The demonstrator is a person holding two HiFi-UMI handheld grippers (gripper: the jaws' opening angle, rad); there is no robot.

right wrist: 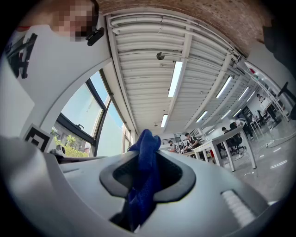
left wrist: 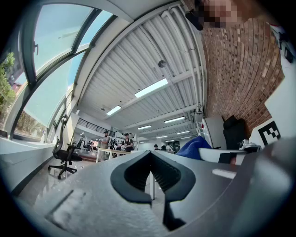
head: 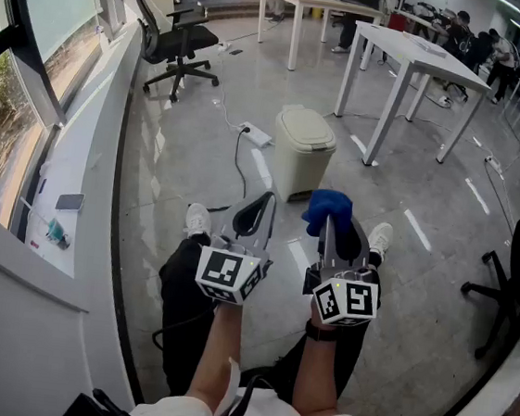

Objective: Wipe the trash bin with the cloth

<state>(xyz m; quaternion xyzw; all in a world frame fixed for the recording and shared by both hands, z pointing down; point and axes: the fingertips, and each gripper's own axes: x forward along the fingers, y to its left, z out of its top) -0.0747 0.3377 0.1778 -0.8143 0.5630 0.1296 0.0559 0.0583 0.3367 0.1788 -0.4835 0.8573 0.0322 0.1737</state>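
My right tongs (head: 329,227) clamp the blue cloth (head: 327,205); my left tongs (head: 262,205) are closed, empty. The beige trash bin (head: 301,156) stands on the floor (head: 201,149) ahead, well apart. I should lead with the cloth's bunch and press it flat onto the lid (head: 305,126).

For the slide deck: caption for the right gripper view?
Right gripper shut on blue cloth, aimed toward ceiling lights.

Head view downward, gripper views upward.
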